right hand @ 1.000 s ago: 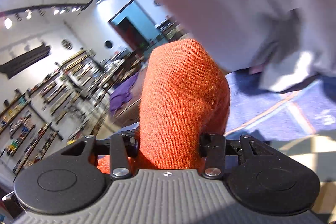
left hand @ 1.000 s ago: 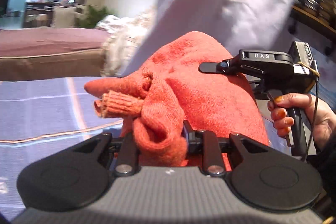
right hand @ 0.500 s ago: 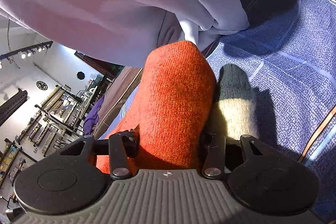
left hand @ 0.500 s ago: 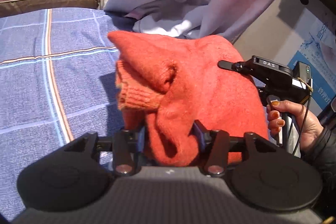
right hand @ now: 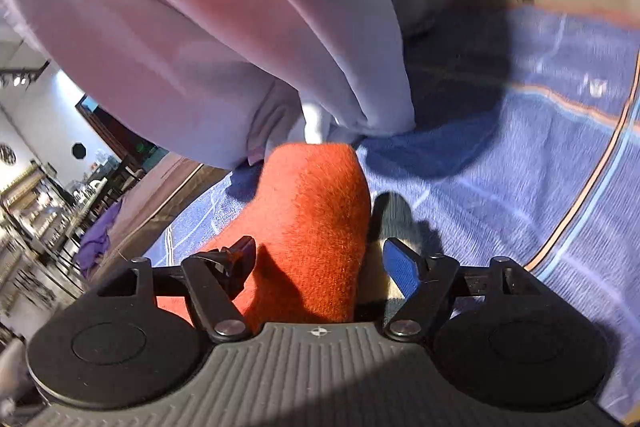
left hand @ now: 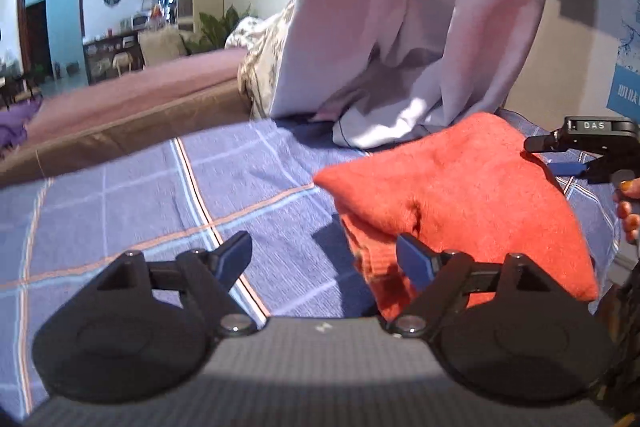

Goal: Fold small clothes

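An orange knitted garment (left hand: 460,199) lies folded on the blue checked cloth (left hand: 160,195). My left gripper (left hand: 324,257) is off it; its jaws are opening and only bare cloth lies between them. Its right finger (left hand: 412,259) stands at the garment's near left edge. In the left wrist view my right gripper (left hand: 548,157) sits at the garment's far right corner. In the right wrist view the right gripper (right hand: 320,261) has its jaws opening wide, with the orange garment (right hand: 316,219) loose between them. A grey and cream sock (right hand: 394,215) peeks out beside the garment.
A pale lilac cloth (left hand: 400,27) hangs down onto the far edge of the checked cloth (right hand: 520,187) and fills the top of the right wrist view (right hand: 200,27). A mauve-covered bed (left hand: 140,99) runs behind. A hand with orange nails (left hand: 628,211) holds the right gripper.
Both grippers came down with the orange garment and opened. The left gripper let go and now sits to its left; the garment rests on the cloth.
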